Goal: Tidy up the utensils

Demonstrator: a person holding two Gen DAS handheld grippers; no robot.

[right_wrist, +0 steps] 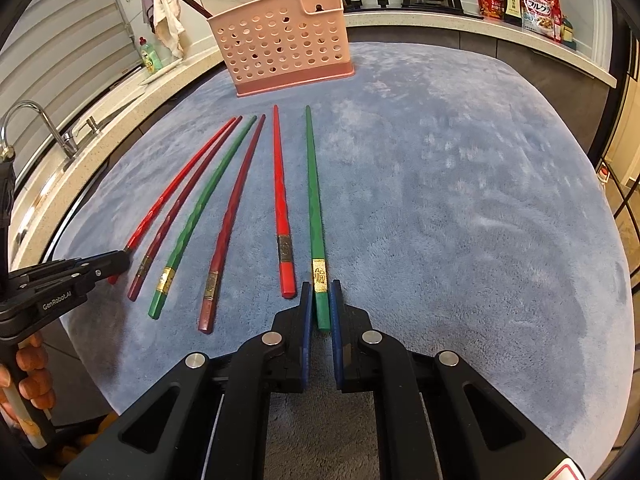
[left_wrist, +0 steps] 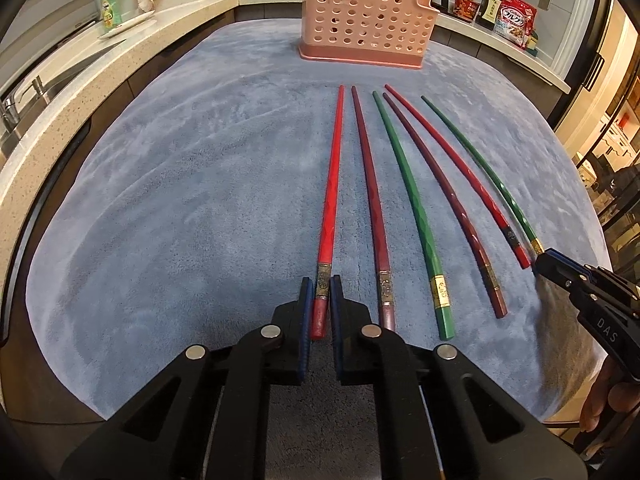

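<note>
So, six chopsticks lie side by side on a soft blue cloth (left_wrist: 180, 200) that covers the table. Their thin tips point toward the top of the frame, at a pink holder (left_wrist: 366, 16) full of round holes. The holder stands upright at the far edge of the cloth.

Low in the middle of the left wrist view, the left gripper (left_wrist: 320, 296) has its jaws nearly shut. They squeeze the thick end of a bright red chopstick (left_wrist: 334, 168), right at its dark band. This one is the leftmost in the row. Next to it lie a dark red chopstick (left_wrist: 370, 184), a green chopstick (left_wrist: 404, 184), another dark red one, another bright red one, and a second green chopstick (right_wrist: 314, 200) at the far right.

Low in the middle of the right wrist view, the right gripper (right_wrist: 320, 300) also has its jaws nearly shut. Its blue pads (right_wrist: 307, 320) press on the thick end of that second green chopstick, just below its gold band. Both held chopsticks look like they lie flat on the cloth.

Each gripper shows in the other one's view, at the side edge of the frame. A person's hand (right_wrist: 34, 376) holds a handle at the lower left of the right wrist view.

Behind the cloth runs a pale counter. A green soap bottle (left_wrist: 110, 10) stands at the upper left, and food packs (left_wrist: 514, 20) stand at the upper right.
</note>
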